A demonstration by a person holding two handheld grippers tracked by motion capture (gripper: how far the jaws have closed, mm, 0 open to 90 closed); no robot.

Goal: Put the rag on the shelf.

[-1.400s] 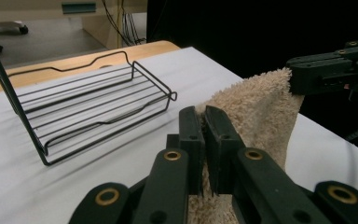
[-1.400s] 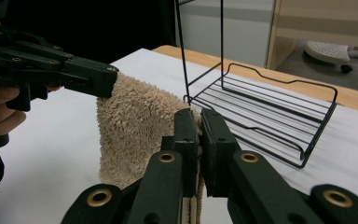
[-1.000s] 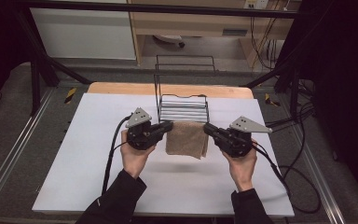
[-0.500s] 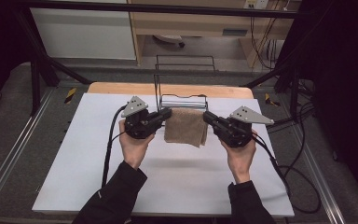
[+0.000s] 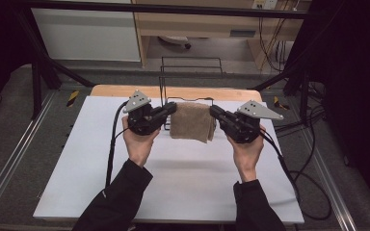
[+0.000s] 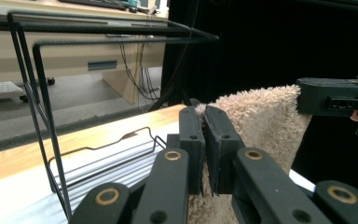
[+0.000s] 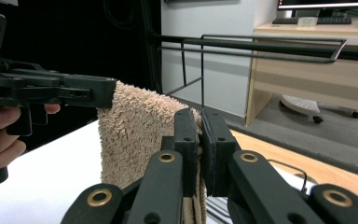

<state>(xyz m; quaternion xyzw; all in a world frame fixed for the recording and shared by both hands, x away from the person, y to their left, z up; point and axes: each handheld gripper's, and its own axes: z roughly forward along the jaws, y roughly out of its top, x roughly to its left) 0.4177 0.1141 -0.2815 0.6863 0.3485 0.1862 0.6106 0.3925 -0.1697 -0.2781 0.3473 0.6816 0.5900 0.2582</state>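
Observation:
A folded tan towel hangs in the air between my two grippers, just in front of a black wire rack. My left gripper is shut on the towel's upper left corner, and my right gripper is shut on its upper right corner. In the left gripper view the jaws pinch the towel with the rack's top bars above and to the left. In the right gripper view the jaws clamp the towel below the rack's bars.
The rack stands at the far edge of a white mat on a wooden table. Black cables trail from both grippers. A desk and a metal frame lie beyond the table.
Both grippers have lifted the towel and carried it away from me, toward the rack. The towel now hangs higher, close under the rack's top bars.

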